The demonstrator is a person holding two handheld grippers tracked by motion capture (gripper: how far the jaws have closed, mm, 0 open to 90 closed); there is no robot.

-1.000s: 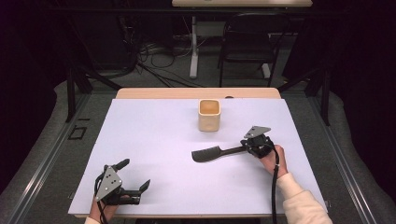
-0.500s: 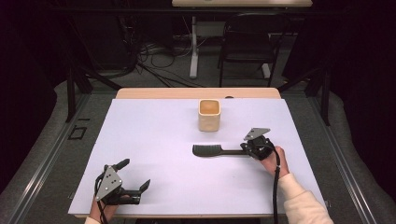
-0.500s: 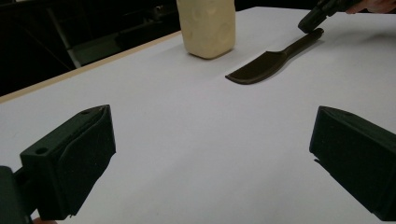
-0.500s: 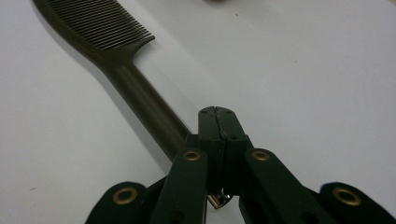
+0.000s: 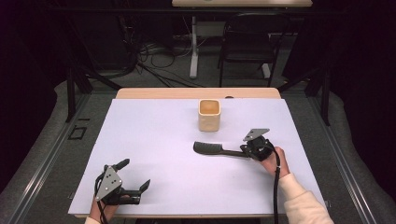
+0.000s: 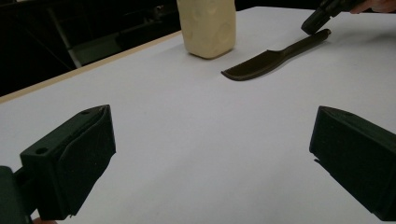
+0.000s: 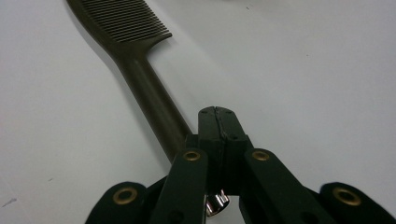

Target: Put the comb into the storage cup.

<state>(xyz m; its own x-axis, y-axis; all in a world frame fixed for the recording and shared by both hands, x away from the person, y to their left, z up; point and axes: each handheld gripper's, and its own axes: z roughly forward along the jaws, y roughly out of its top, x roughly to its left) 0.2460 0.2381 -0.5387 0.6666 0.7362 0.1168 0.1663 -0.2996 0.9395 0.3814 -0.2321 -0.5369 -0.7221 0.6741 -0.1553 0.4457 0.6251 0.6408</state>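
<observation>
My right gripper point(image 5: 246, 150) has its jaws pressed together with the end of the dark comb's point(image 5: 215, 149) handle lying right beside them; whether the pads actually pinch the handle I cannot tell, since in the right gripper view the handle point(image 7: 154, 109) passes under the closed tips. The comb lies flat on the white table point(image 5: 159, 140), teeth end pointing toward my left, just in front of the cream cup point(image 5: 208, 115) (no brand, label or lettering is readable on either). My left gripper point(image 5: 131, 178) rests near the table's near left corner, jaws spread wide and holding nothing.
</observation>
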